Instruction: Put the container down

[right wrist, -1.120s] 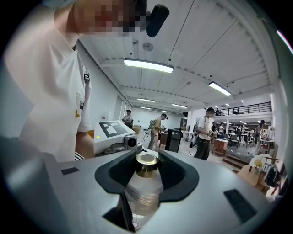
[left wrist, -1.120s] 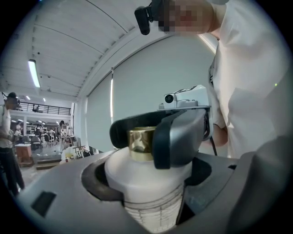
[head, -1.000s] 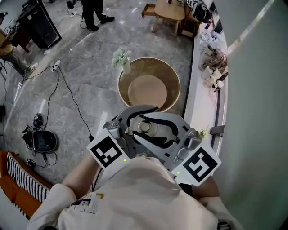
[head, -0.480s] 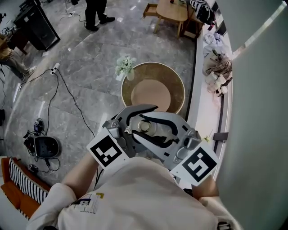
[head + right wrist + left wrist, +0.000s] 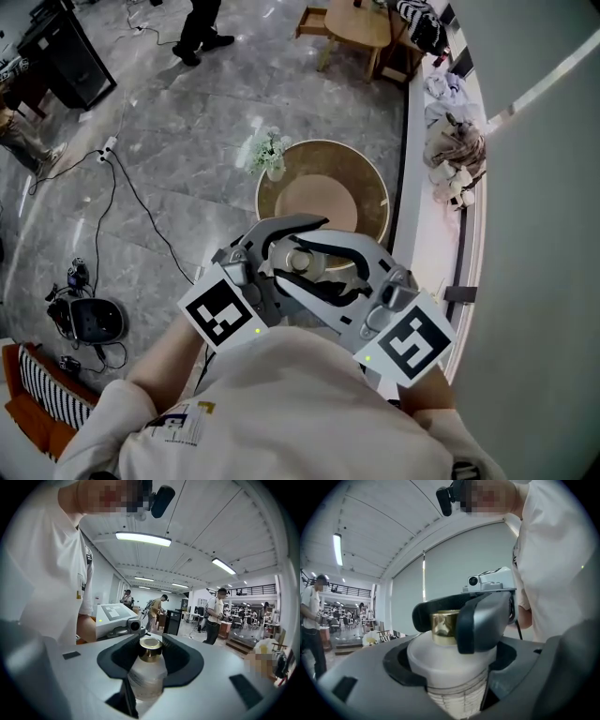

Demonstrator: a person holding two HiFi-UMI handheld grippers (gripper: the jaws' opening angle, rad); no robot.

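Head view, looking steeply down. My left tongs and my right tongs meet in front of my chest, one from each side. Both are clamped on the same container, a frosted white bottle topped by a gold cap. The container is carried clear of any surface, cap uppermost, with nothing but the two pairs of jaws holding it.

Left gripper view. My jaws' dark pads press against the container's body on both sides, just under its shoulder. The jaws of the right tongs cross in front of the cap from the opposite side.

Right gripper view. The dark pads close round the bottle on both sides below the cap, touching its frosted wall, so these tongs are likewise gripping it rather than standing open.

Surroundings, head view. Beyond and below the container lies a round bench of pale wood. A vase of flowers stands at its far-left rim. The floor is grey stone, crossed at left by loose cables. Along the right wall runs a white ledge that carries a heap of clothing.
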